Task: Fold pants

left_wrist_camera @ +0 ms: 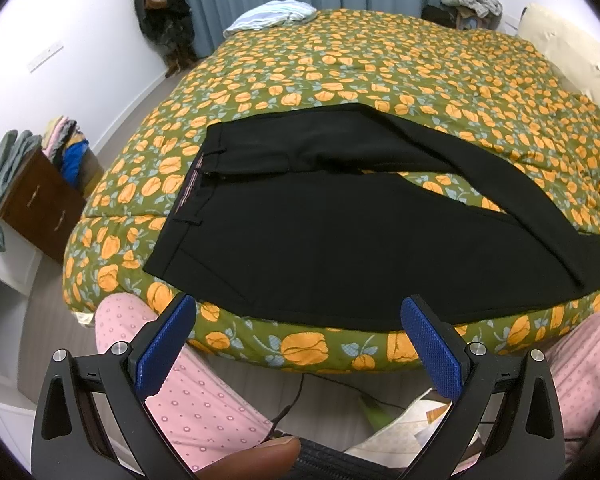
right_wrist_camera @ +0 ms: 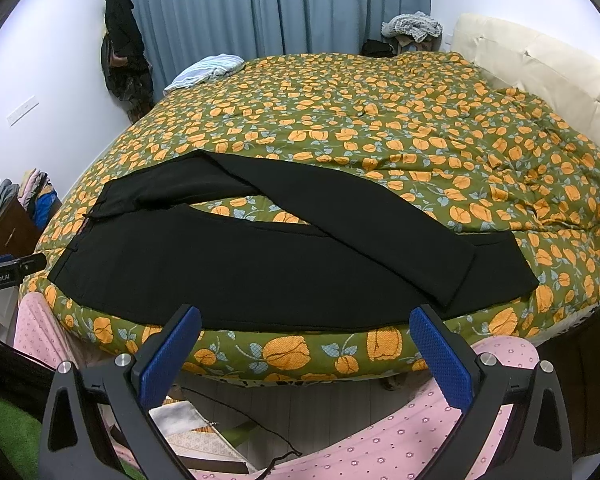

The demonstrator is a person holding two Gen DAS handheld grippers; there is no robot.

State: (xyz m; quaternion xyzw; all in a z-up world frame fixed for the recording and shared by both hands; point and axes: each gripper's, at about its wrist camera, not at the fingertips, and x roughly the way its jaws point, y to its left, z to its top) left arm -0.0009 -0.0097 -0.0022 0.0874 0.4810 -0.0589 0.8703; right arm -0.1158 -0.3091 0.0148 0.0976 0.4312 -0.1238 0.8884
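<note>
Black pants lie flat on the flowered bedspread near the bed's front edge, waistband to the left, legs to the right. The far leg crosses over the near leg at the cuffs. The pants also show in the right wrist view. My left gripper is open and empty, just short of the bed's front edge, below the near leg's hem line. My right gripper is open and empty, also in front of the bed edge. Part of the left gripper shows at the left of the right wrist view.
A light striped cloth lies at the bed's far left corner. A wooden nightstand with piled clothes stands left of the bed. A cream headboard is on the right. My pink-trousered knees and a cable on the floor are below the grippers.
</note>
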